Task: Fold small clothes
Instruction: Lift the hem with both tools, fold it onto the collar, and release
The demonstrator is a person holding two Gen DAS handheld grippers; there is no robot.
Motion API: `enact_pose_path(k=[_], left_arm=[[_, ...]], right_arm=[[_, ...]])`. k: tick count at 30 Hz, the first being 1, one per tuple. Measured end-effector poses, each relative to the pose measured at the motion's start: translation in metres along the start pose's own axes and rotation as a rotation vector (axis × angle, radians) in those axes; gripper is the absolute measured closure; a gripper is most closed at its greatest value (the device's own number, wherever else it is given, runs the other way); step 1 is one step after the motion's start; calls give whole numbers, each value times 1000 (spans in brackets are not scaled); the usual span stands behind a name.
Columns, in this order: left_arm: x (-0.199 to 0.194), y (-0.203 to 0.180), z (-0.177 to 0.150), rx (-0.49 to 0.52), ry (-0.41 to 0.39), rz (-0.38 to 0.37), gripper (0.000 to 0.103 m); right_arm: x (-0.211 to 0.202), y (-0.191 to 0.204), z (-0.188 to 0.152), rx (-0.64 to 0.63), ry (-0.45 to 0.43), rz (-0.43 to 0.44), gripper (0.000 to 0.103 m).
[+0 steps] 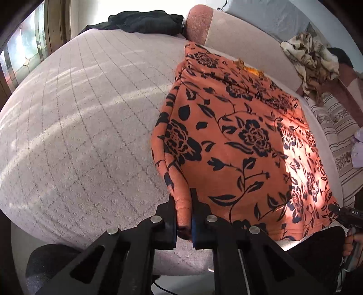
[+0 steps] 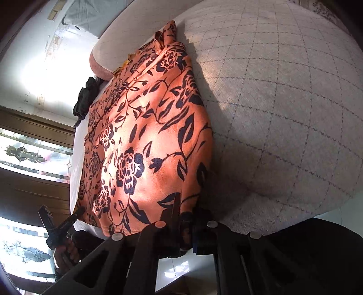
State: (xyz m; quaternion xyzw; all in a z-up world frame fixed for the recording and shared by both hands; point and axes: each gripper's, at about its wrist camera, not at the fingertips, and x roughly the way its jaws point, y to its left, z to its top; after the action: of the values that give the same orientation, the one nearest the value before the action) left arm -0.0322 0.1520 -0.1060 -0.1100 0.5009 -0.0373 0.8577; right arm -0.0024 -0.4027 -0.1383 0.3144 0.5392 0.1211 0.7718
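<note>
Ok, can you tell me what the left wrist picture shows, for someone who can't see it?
The left hand-held gripper is shut on a bunched corner of an orange cloth with dark flowers, which lies on a pale quilted bed cover. A dark garment sits at the far edge, and a crumpled patterned cloth lies at the upper right.

A bed covered with a pale quilted bedspread [image 1: 86, 118] crossed by thin diamond lines fills the room's middle, streaked with bright sunlight. A pink-ended bolster [image 1: 199, 25] lies along its far edge. Dark wooden frames hold patterned leaded-glass windows [image 2: 25, 154]. A white, stained wall [image 2: 45, 68] glows overexposed. A striped cushion [image 1: 335, 136] sits at one side.
</note>
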Motion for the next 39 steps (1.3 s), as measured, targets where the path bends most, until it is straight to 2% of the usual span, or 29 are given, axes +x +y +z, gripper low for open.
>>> enact_pose_path(k=[3,6,8,13,17,21,25,28,33,36,39], left_arm=[[-7,2,4,-29,-17,-26,94],[21,6,-1,-24,63,18,94],[22,9,-2,-48,52,4,94],[2,4,4,-19,-20,-28,94],[16,13,5,-73,34,-38,94],[0,10,8,-68,-24,-71,94],[0,12,16,-89,-13,-82,94],[-9,3,29,-51,-51,-89,94],[-20,-18,80,18,-127,-119,94],[-20,-34,135,52,-203,-141,94],[-7,-45,199,62,-274,-147,94]], right_arm=[[-16,4,6,22,-53,58,97],[-6,-5,11,45,-35,46,97],[8,-16,10,86,2,49,97],[-2,-11,11,82,-46,107,97],[4,-15,14,96,-31,113,97],[-1,-10,19,100,-51,150,97],[-2,-8,25,96,-50,163,97],[-2,-6,33,96,-53,182,97],[-2,7,62,91,-76,246,97],[-5,29,110,42,-128,295,97],[-8,51,180,1,-219,326,97]])
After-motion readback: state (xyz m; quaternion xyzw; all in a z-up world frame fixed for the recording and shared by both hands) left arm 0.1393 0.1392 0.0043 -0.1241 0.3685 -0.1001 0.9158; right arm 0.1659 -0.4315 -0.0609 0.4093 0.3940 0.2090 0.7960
